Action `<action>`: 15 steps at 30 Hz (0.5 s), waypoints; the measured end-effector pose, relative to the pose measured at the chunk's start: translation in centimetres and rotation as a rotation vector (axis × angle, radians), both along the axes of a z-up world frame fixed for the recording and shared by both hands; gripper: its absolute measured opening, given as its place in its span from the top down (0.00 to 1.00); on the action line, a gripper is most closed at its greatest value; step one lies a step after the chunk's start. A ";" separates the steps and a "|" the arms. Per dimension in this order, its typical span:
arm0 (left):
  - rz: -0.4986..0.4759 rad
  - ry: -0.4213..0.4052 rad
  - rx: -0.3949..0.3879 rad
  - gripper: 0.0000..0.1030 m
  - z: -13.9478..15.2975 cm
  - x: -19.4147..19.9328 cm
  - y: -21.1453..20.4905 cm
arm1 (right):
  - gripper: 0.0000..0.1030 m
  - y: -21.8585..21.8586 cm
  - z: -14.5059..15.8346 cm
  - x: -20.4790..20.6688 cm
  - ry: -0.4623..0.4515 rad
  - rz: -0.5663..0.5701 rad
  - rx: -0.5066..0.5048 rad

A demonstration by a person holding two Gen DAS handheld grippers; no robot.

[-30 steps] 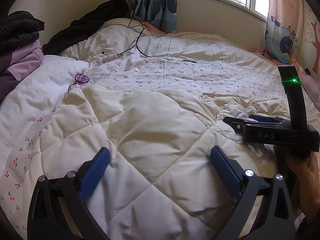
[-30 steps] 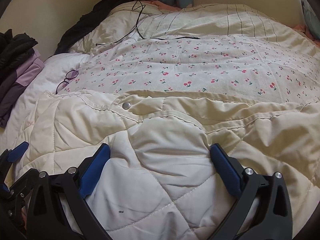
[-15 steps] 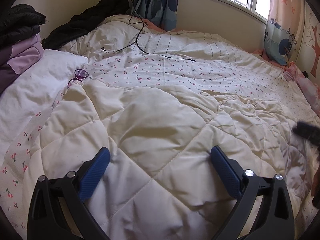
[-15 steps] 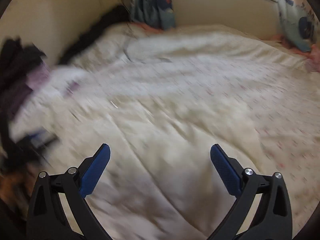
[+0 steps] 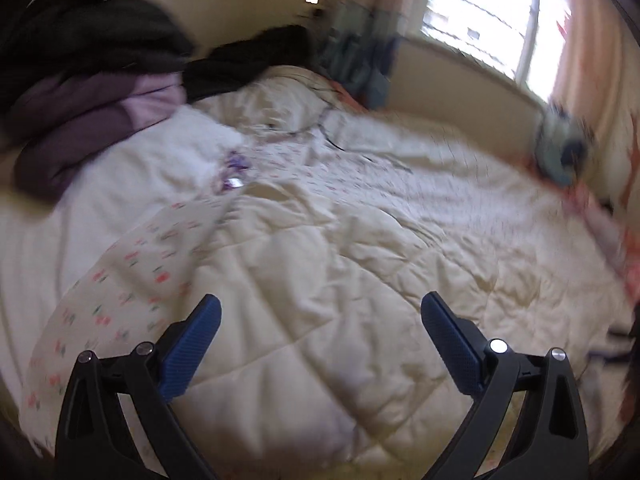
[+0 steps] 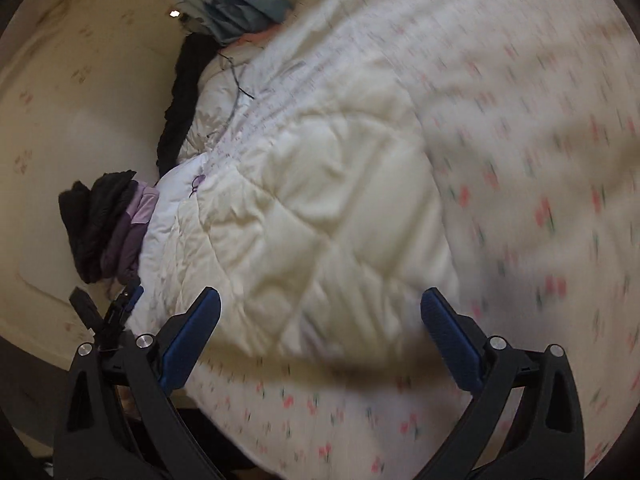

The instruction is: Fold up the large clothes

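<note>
A large cream quilted garment (image 5: 360, 280) lies spread on a bed with a cherry-print sheet (image 5: 132, 280). It also shows in the right wrist view (image 6: 320, 208), lying folded into a rough rectangle. My left gripper (image 5: 320, 340) is open and empty, raised above the garment's near edge. My right gripper (image 6: 320, 332) is open and empty, raised over the bed's corner and tilted. The left gripper (image 6: 106, 312) also shows small at the lower left of the right wrist view. Both views are motion-blurred.
A pile of purple and black clothes (image 5: 80, 112) sits at the left by the wall, also in the right wrist view (image 6: 108, 224). Purple glasses (image 5: 234, 168) lie on the sheet. A black garment (image 5: 256, 56) and cable lie at the far end. A window (image 5: 500, 20) is at right.
Both grippers have pulled up and back from the garment. The right gripper has swung off to the right and rolled. Both stayed open.
</note>
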State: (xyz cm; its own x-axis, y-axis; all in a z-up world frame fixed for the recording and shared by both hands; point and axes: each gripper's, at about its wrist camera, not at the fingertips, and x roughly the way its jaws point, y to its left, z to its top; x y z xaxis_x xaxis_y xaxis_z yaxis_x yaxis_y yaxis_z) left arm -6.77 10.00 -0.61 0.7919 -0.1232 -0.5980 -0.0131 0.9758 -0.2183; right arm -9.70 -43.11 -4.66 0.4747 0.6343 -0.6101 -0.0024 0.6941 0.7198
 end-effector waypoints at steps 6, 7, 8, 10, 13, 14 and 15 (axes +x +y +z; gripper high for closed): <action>0.062 0.079 -0.304 0.07 -1.6 -4.2 5.8 | 0.06 0.3 -3.4 -1.9 0.091 -0.031 0.106; 0.046 0.097 -0.389 0.07 -2.2 -4.6 6.5 | 0.06 0.8 -3.5 -1.9 0.081 -0.021 0.115; 0.038 0.118 -0.458 0.07 -2.9 -4.9 6.8 | 0.06 1.2 -3.7 -1.9 0.072 -0.015 0.121; 0.028 0.167 -0.553 0.07 -4.3 -5.2 7.2 | 0.06 1.5 -3.9 -1.5 0.053 -0.034 0.136; -0.011 0.211 -0.617 0.07 -5.4 -5.0 6.3 | 0.06 1.1 -4.7 0.3 0.046 -0.103 0.194; -0.024 0.214 -0.627 0.07 -5.6 -4.8 5.9 | 0.06 1.3 -4.6 0.7 0.042 -0.119 0.185; -0.036 0.218 -0.637 0.07 -5.7 -4.7 5.6 | 0.06 1.5 -4.4 0.8 0.033 -0.125 0.178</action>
State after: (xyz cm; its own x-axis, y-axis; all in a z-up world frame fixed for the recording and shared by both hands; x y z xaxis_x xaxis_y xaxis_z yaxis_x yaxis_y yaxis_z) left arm -11.51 15.56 -6.33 0.6500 -0.5290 -0.5456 -0.0916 0.6582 -0.7472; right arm -8.94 -41.56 -9.10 0.5381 0.6711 -0.5100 0.1008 0.5494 0.8294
